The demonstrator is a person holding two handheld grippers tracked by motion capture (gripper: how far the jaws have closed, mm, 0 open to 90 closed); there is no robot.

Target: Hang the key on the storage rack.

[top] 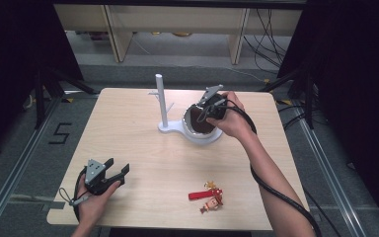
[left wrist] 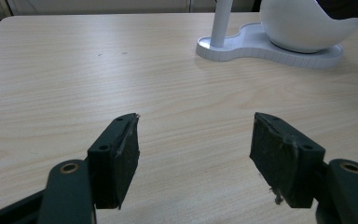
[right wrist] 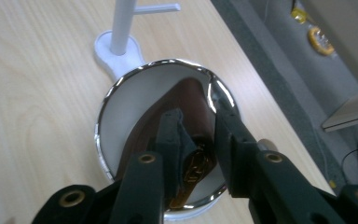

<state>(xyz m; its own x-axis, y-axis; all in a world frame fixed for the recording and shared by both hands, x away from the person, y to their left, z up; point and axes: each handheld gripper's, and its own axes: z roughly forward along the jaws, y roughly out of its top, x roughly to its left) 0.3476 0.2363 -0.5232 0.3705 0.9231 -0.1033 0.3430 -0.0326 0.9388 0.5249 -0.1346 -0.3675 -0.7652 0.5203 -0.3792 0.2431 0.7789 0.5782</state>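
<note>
Red keychain toy (top: 208,196) lying near table edge (top: 177,228), white post (top: 161,101) beside bowl (top: 197,129)

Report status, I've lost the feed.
Left hand-held gripper open, idle above bare table. Right hand-held gripper inside bowl, closing on gold object. Keychain lies apart.

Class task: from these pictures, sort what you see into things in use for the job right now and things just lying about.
In use:
- right gripper, jaws inside the bowl around a small gold object
- white bowl with chrome rim, on the white stand

Lying about:
- red toy keychain near the table's front edge
- left gripper, open, above bare table
</note>
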